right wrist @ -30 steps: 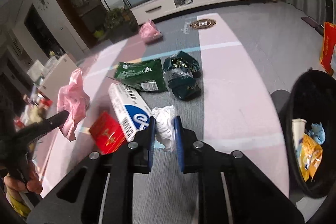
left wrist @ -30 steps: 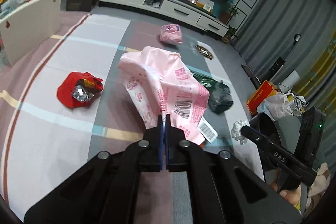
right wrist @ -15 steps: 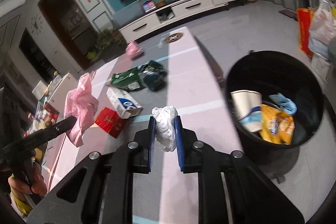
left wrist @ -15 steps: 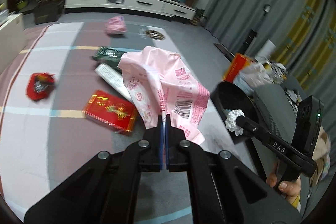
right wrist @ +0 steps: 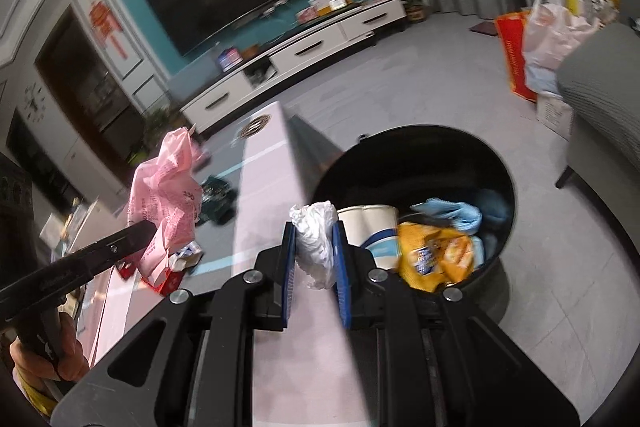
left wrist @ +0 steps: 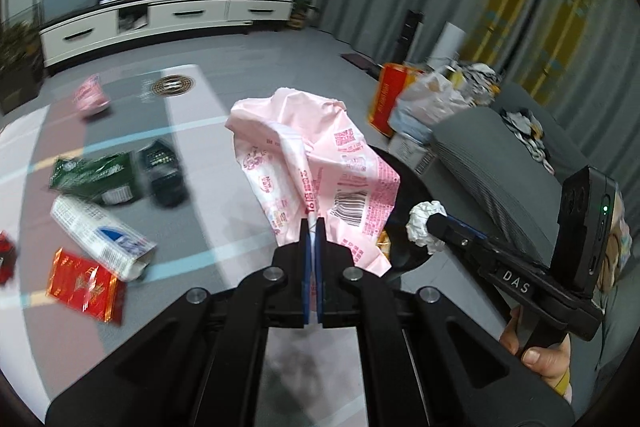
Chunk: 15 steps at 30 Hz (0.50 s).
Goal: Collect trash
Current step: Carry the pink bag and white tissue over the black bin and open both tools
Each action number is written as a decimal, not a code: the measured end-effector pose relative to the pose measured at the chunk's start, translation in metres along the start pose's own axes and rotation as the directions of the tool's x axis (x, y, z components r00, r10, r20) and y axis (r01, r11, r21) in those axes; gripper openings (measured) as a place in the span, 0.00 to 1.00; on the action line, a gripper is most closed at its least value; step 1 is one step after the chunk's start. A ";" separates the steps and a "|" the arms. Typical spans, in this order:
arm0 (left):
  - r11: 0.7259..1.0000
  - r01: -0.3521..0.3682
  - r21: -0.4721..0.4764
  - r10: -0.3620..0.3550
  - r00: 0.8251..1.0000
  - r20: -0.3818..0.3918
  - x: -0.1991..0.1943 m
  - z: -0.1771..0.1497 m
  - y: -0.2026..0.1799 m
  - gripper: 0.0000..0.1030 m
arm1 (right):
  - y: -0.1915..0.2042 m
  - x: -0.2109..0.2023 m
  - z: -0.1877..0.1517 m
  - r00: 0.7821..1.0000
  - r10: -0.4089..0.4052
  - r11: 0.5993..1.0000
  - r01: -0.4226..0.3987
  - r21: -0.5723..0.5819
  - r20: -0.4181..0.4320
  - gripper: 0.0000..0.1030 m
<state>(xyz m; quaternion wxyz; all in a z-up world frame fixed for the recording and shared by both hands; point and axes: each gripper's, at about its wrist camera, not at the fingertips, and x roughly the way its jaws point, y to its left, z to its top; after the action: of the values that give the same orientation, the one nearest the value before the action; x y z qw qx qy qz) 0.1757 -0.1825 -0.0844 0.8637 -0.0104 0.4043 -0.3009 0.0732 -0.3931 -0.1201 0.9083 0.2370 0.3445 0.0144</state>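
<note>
My left gripper (left wrist: 311, 227) is shut on a crumpled pink plastic bag (left wrist: 308, 163), held in the air to the left of the black trash bin (left wrist: 412, 195). The bag also shows in the right wrist view (right wrist: 164, 203). My right gripper (right wrist: 315, 239) is shut on a crumpled white tissue (right wrist: 316, 243) and hovers near the bin's rim (right wrist: 496, 259). The tissue shows in the left wrist view (left wrist: 422, 227) over the bin. The bin holds a paper cup (right wrist: 372, 235), an orange wrapper (right wrist: 436, 251) and a blue cloth (right wrist: 456, 211).
On the mat lie a green packet (left wrist: 94, 179), a dark bag (left wrist: 162, 171), a white and blue box (left wrist: 100, 235), a red packet (left wrist: 84, 283) and a pink wrapper (left wrist: 90, 99). A grey sofa (left wrist: 500, 167) and bags (left wrist: 428, 99) stand at the right; a TV cabinet (left wrist: 160, 19) is at the back.
Both grippers have swung right toward the bin with their loads. The bin is now closer and larger in the right wrist view, and the tissue is over it.
</note>
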 end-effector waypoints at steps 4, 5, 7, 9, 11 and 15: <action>0.998 0.066 0.020 -0.066 0.997 -0.045 0.033 0.015 -0.021 0.03 | -0.017 -0.001 0.006 0.999 -0.032 0.999 0.031 0.021 0.020 0.19; 0.997 0.078 0.025 -0.077 0.996 -0.055 0.039 0.017 -0.025 0.03 | -0.022 -0.001 0.008 0.999 -0.038 0.999 0.037 0.028 0.025 0.19; 0.995 0.093 0.035 -0.090 0.993 -0.078 0.054 0.020 -0.033 0.03 | -0.030 0.000 0.010 0.998 -0.050 0.998 0.049 0.042 0.028 0.19; 0.994 0.095 0.055 -0.090 0.991 -0.097 0.068 0.021 -0.042 0.03 | -0.039 0.003 0.012 0.998 -0.061 0.997 0.060 0.058 0.026 0.19; 0.992 0.100 0.073 -0.092 0.990 -0.111 0.077 0.019 -0.049 0.03 | -0.045 0.006 0.011 0.997 -0.071 0.995 0.069 0.066 0.023 0.19; 0.990 0.103 0.097 -0.089 0.986 -0.140 0.097 0.019 -0.058 0.04 | -0.056 0.011 0.011 0.996 -0.089 0.993 0.088 0.074 0.015 0.19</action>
<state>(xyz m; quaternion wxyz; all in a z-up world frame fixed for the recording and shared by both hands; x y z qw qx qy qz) 0.2073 -0.2854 -0.1233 0.8183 0.0355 0.4446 -0.3626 0.0811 -0.4452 -0.1438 0.9018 0.2547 0.3467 -0.0405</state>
